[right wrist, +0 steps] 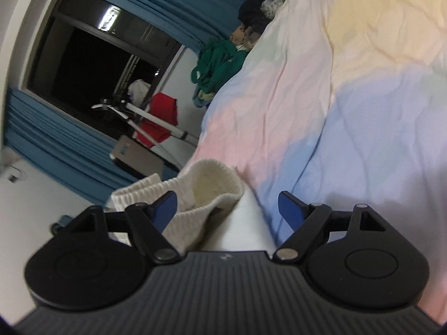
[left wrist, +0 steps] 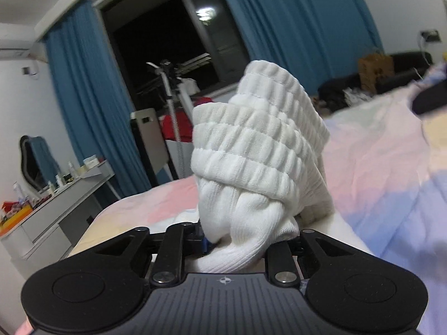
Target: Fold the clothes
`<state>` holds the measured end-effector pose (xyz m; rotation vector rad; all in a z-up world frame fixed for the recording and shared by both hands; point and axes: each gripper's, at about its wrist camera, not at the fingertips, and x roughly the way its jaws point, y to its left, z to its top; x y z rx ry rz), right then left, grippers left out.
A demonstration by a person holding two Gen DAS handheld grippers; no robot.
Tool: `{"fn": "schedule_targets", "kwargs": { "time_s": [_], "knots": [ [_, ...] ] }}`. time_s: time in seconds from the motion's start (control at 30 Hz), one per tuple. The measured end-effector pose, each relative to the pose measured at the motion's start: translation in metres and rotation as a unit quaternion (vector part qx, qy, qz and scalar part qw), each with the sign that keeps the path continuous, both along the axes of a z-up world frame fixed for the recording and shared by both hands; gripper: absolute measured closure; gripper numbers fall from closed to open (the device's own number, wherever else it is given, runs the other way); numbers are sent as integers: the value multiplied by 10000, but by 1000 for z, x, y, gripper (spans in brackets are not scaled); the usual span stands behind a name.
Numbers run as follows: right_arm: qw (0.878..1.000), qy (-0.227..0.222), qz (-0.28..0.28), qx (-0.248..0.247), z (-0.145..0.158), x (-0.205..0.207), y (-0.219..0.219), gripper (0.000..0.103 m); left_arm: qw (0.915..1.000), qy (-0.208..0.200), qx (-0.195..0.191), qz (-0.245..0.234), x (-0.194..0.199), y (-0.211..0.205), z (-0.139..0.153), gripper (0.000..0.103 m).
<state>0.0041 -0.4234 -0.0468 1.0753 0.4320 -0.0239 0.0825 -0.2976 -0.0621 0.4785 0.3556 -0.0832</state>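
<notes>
A bundle of white ribbed socks stands up right in front of the left wrist camera, cuffs on top. My left gripper is shut on its lower end; the fabric hides the fingers except a sliver of blue pad. In the right wrist view, which is rolled sideways, my right gripper stands wide open over the bed. Its blue pads are bare. A cream sock cuff lies just beyond the left pad, its open mouth facing the camera; no pad presses on it.
A pastel patchwork quilt covers the bed. Blue curtains frame a dark window. A drying rack with a red garment stands by the bed, a green garment lies at its far edge, and a cluttered grey dresser is at left.
</notes>
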Motion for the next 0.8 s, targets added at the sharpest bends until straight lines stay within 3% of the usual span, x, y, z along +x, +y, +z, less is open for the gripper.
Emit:
{"fn": "schedule_targets", "kwargs": {
  "time_s": [0.07,0.2,0.33,0.5,0.67,0.73,0.8],
  "knots": [
    [9994,-182,196,223,-2,3,3,21,9992,266,158,-263,-9,7,-1,72],
    [9966,-375,519,514,-5,10,11,21,9923,722,617,-790,-29,15,-3,38],
    [9980,-298,443,328,-3,12,22,21,9885,732,762,-1083,-53,53,-1,24],
    [9980,-311,512,211,-1,11,38,21,9898,600,747,-1050,-69,135,1,20],
    [9972,-686,294,44,3,2,60,19,9861,-86,1152,-1195,-71,202,-5,19],
    [9976,-578,308,-205,5,5,70,19,9888,-70,994,-1112,-69,220,-11,19],
    [9975,-450,317,-445,7,8,79,19,9933,103,536,-1022,-64,238,-14,19]
  ]
}}
